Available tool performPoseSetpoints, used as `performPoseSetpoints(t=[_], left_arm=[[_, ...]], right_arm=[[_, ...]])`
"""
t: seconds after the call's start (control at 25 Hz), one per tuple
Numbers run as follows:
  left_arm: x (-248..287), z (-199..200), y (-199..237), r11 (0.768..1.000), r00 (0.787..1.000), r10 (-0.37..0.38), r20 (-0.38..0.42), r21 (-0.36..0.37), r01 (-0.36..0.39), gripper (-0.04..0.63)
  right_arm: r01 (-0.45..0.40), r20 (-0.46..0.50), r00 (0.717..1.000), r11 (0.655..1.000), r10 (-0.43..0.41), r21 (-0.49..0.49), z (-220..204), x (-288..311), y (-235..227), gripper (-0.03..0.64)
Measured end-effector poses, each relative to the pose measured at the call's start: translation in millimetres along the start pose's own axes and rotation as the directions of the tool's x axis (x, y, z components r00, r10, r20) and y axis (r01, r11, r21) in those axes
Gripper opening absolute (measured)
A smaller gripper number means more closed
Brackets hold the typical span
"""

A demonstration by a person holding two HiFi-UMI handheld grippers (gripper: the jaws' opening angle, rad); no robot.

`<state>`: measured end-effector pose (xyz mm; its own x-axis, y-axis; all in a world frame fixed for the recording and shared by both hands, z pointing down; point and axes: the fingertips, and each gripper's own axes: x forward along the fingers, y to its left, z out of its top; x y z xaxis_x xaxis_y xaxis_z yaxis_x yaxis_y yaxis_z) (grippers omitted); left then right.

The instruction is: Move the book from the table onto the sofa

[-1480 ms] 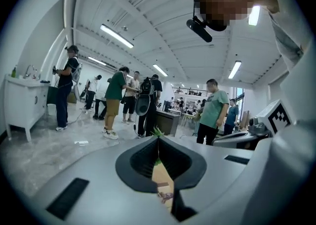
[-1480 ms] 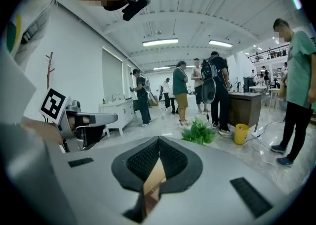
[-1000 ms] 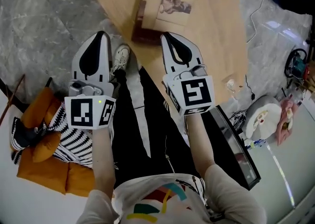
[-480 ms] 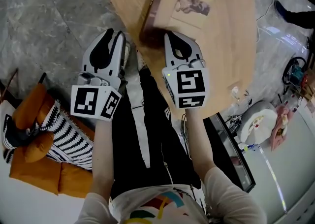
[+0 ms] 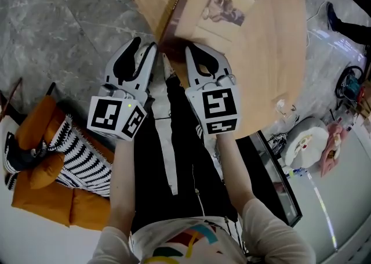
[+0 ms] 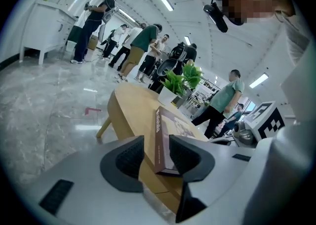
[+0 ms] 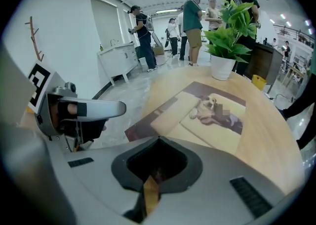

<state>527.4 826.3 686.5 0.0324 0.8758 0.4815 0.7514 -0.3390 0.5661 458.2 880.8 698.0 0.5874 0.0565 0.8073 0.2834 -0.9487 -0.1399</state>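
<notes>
The book (image 5: 215,8), brown with a dog picture on its cover, lies on the wooden table (image 5: 272,54) with a near corner at the table's edge. My left gripper (image 5: 145,43) is at that corner and its jaws have just been opening. In the left gripper view the book (image 6: 170,129) shows spine-first in the gap of the left gripper (image 6: 156,142); the pads do not press on it. My right gripper (image 5: 195,48) hovers over the book's near edge, shut and empty. From the right gripper (image 7: 158,141) the book (image 7: 207,110) lies just ahead. The orange sofa (image 5: 35,196) is at lower left.
A striped cushion (image 5: 87,161) lies on the sofa. The person's black-trousered legs (image 5: 174,158) stand between sofa and table. A potted plant (image 7: 227,36) is at the table's far end, with several people standing beyond. A dark screen (image 5: 277,178) and clutter lie on the right.
Both grippers have come down and forward to the book's near edge. The left jaws, shut a second ago, now stand apart. The right jaws have stayed shut.
</notes>
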Motion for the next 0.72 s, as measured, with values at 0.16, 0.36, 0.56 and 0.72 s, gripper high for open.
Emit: performPoseSetpoints(t=[0.16,0.36,0.56,0.72], left_arm=[[3,-17,-5,0.998,0.996,-0.056,-0.071,-0.030,0.054,0.188],[2,-34,-5,0.993,0.989,-0.088,-0.119,-0.085,0.078,0.207],[1,-55,-1,0.978,0.978,-0.126,-0.164,-0.186,0.095,0.209],[4,-68,-5,0.931,0.962,-0.220,-0.162,-0.330,0.157,0.219]], right_arm=[[-0.060,-0.013,0.998,0.998,0.060,-0.006,-12,-5,19,0.012],[-0.132,-0.032,0.991,0.991,0.131,-0.030,-25,-10,38,0.012],[-0.178,-0.048,0.983,0.983,0.175,-0.054,-31,-14,44,0.012],[-0.200,-0.037,0.979,0.979,0.198,-0.043,-30,-14,44,0.012]])
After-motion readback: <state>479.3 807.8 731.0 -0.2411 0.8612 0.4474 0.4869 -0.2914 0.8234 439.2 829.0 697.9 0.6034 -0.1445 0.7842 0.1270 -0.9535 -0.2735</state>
